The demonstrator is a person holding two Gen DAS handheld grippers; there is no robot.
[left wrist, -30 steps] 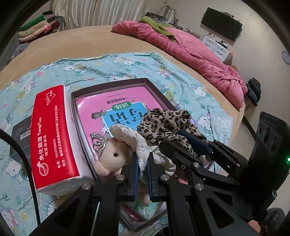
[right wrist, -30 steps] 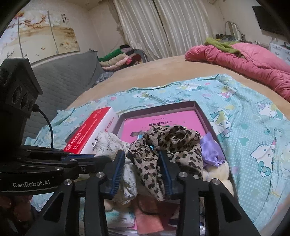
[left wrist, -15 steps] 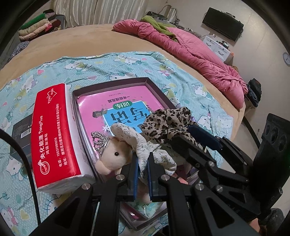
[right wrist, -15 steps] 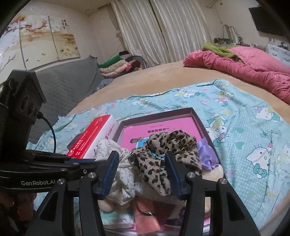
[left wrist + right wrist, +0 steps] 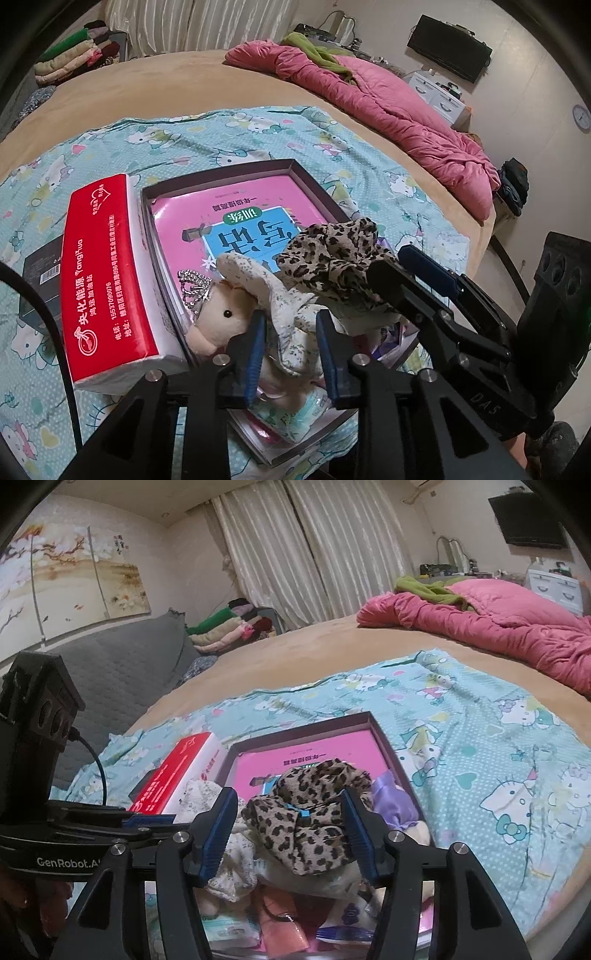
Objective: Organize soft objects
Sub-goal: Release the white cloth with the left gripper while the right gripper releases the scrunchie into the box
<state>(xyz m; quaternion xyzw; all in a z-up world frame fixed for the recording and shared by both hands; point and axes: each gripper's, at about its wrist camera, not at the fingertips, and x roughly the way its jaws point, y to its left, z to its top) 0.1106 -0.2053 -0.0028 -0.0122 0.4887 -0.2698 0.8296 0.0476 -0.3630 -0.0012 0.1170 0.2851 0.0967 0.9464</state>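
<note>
Left wrist view: the left gripper (image 5: 290,345) has just been opening, and its blue pads now stand a little apart on either side of the pale speckled cloth (image 5: 275,295), no longer pressing it. That cloth lies at the near end of the shallow box (image 5: 314,181), beside a small cream plush toy (image 5: 218,319) with a sparkly crown. A leopard-print cloth (image 5: 332,258) sits just to the right, the right gripper (image 5: 402,269) reaching in beside it. A red tissue pack (image 5: 105,273) lies left of the box. Right wrist view: the right gripper (image 5: 291,834) has also been opening; its jaws are spread wide with the leopard-print cloth (image 5: 314,812) between them but apparently free, resting on the pile. A purple cloth (image 5: 391,801) lies to its right over the pink book (image 5: 325,746). Both cloths look delivered into the box, so this stage seems close to done; the heap is untidy and may need settling.
</note>
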